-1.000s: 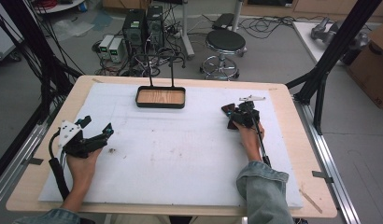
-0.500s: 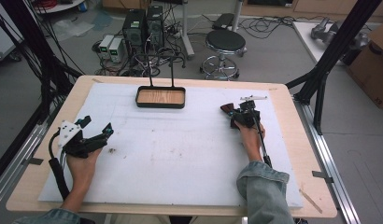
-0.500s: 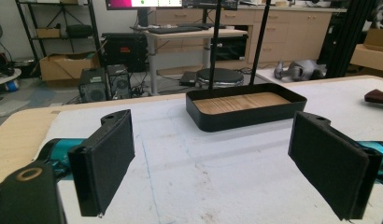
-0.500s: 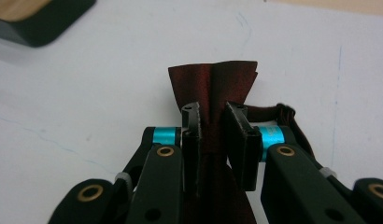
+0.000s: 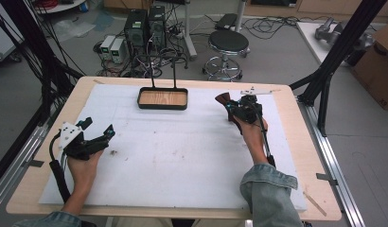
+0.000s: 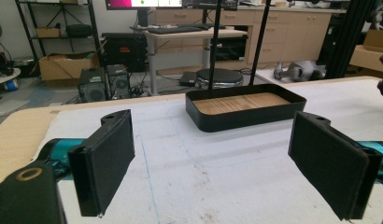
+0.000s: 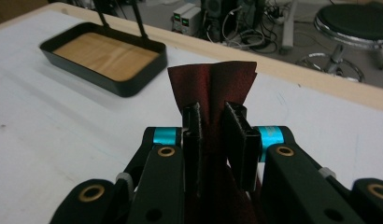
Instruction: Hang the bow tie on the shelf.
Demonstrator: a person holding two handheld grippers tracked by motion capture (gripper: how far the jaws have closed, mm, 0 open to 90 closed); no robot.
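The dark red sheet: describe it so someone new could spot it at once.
On the white mat, look to the far right side. The right gripper pinches the dark red sheet in its jaws. Nothing else here is red or thin and floppy.

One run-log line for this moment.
right gripper: shut on dark red sheet, lifted | left gripper: open, empty | black tray: empty

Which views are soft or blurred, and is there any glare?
High view: even light, no glare, the right gripper small and slightly soft. Left gripper view: sharp tray, near pads softer. Right gripper view: dark red sheet fairly sharp, stool soft.
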